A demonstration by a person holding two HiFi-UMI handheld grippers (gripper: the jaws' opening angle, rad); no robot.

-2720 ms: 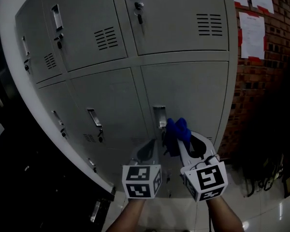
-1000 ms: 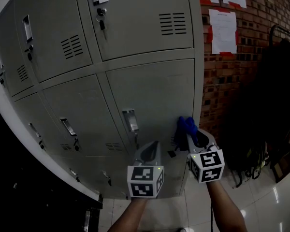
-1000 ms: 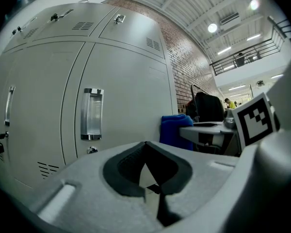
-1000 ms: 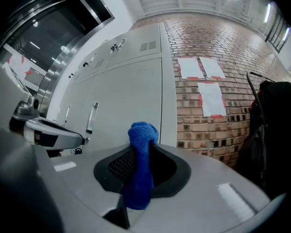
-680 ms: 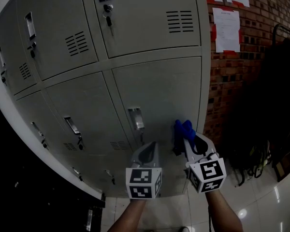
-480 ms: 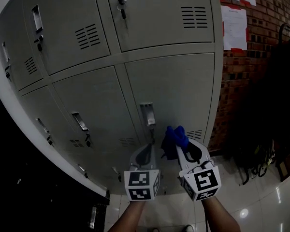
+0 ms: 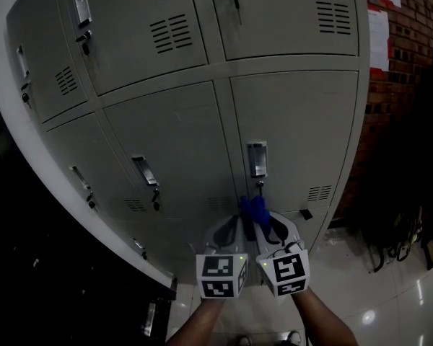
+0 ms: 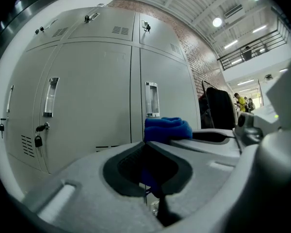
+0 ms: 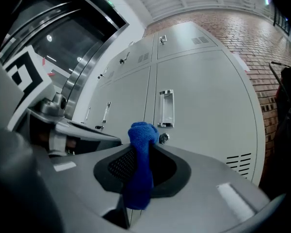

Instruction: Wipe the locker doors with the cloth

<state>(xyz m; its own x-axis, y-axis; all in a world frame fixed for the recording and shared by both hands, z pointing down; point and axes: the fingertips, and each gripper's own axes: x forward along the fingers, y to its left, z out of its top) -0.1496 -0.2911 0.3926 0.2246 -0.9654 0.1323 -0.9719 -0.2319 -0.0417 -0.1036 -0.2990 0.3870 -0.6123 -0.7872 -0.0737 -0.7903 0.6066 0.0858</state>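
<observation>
Cloth (image 9: 139, 178), blue, clamped in right gripper (image 9: 144, 147) near handle (image 7: 256, 158) of lower locker door (image 7: 303, 121); left gripper (image 8: 144, 143) pressed together, empty, alongside.

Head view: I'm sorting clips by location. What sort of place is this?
Probably a locker area in a workplace or similar building: a bank of grey metal lockers, a brick wall with paper notices, and a shiny tiled floor.

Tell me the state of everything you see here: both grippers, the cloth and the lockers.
Left gripper: shut, holding nothing.
Right gripper: shut on the cloth.
Cloth: bunched, sticking up past the jaws.
Locker doors: all closed.
</observation>
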